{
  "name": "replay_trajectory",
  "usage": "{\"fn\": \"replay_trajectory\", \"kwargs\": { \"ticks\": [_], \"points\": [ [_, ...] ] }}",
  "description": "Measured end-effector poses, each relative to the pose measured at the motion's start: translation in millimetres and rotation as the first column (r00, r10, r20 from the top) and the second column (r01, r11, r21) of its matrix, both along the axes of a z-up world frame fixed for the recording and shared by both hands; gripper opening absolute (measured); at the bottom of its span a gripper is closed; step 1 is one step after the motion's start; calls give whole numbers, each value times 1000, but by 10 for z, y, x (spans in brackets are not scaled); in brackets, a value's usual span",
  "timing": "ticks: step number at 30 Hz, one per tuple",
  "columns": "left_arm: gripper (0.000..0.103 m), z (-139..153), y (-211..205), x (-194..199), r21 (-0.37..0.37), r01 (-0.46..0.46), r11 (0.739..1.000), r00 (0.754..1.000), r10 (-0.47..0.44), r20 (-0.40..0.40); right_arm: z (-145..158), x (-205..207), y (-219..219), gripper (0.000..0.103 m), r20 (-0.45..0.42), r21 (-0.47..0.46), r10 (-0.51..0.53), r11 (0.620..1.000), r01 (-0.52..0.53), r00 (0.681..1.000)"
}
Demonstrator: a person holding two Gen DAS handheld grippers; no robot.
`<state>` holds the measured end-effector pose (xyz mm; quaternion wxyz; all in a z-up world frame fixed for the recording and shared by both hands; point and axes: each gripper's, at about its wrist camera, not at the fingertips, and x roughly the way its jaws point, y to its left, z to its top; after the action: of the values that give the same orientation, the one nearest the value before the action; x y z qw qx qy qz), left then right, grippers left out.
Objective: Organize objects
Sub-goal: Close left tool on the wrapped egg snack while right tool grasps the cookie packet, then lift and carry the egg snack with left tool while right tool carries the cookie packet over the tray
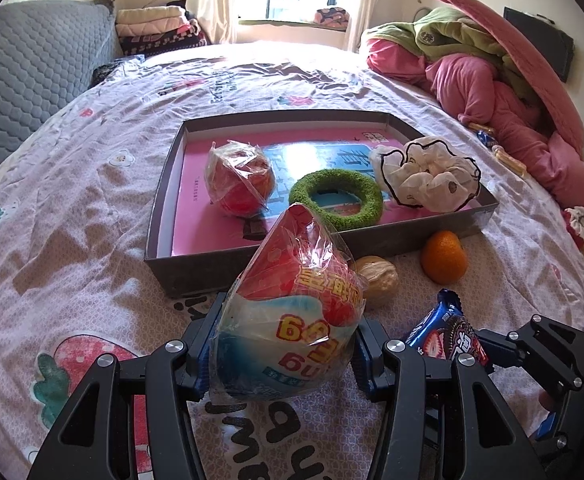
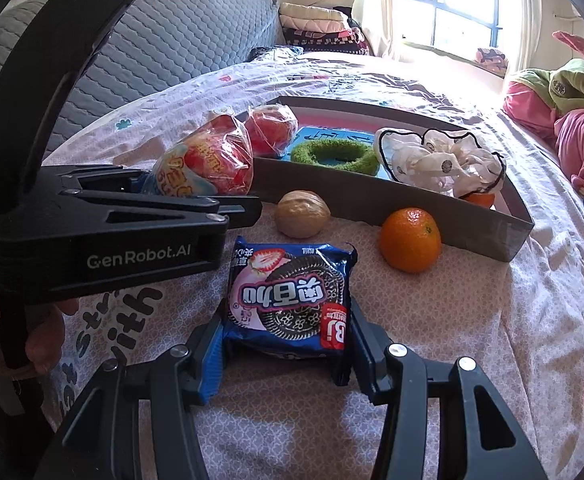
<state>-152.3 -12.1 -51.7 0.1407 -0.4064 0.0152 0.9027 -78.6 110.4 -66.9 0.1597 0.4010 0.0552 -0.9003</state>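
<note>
Jaws of the left gripper (image 1: 288,354) pinched on a wrapped snack (image 1: 292,312), pads pressing its sides, pack lifted off the bed (image 1: 72,208) with its pointed end aimed forward at the tray (image 1: 196,272). Jaws of the right gripper (image 2: 288,346) clamped on the blue cookie pack (image 2: 292,300), held flat, long axis running away from the camera toward the tray's near wall. Both loads short of the tray, which sits straight ahead on the bedsheet and already carries a second wrapped snack (image 1: 240,184), a green ring (image 1: 335,196) and a white scrunchie (image 1: 427,178). Between grippers and tray, loose on the sheet: a walnut (image 2: 301,214) just ahead of the cookie pack and an orange (image 2: 409,240) to its right, both just beside the tray wall and outside it. Left gripper seemingly nearer the tray's open left half, its snack tip already over the near wall in the left view; right gripper lined up behind walnut and orange. Likely next: carry each pack forward and up over the wall, then release inside. Worth minding the wall height and the walnut in the right pack's path; crinkly wrap may slip.
</note>
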Motion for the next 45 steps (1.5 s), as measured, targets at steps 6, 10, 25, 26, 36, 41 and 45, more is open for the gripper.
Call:
{"fn": "replay_trajectory", "kwargs": {
  "ticks": [6,10,25,26,36,41,45],
  "points": [
    [55,34,-64,63,14,-21,1000,1000,22,-13,70,5,44,53,-30,-1,-10,1000,10,999],
    [55,64,-99,86,33,-27,999,999,28,-21,131,5,67,53,-62,6,-16,1000,17,998],
    [55,155,-70,166,61,-26,998,999,28,-38,367,-22,188,53,-141,-35,-30,999,25,990],
    [55,167,-67,170,68,-25,997,999,28,-38,384,-21,197,53,-146,-43,-31,999,25,989],
    [55,366,-51,193,52,-64,997,993,69,-95,557,-14,256,53,-199,-63,-35,998,23,979],
    [55,416,-36,181,58,-70,996,993,75,-95,616,-39,297,53,-214,-67,-42,997,28,976],
    [55,480,-12,137,56,-77,995,991,82,-102,677,-69,326,53,-228,-74,-50,997,34,972]
  ]
}}
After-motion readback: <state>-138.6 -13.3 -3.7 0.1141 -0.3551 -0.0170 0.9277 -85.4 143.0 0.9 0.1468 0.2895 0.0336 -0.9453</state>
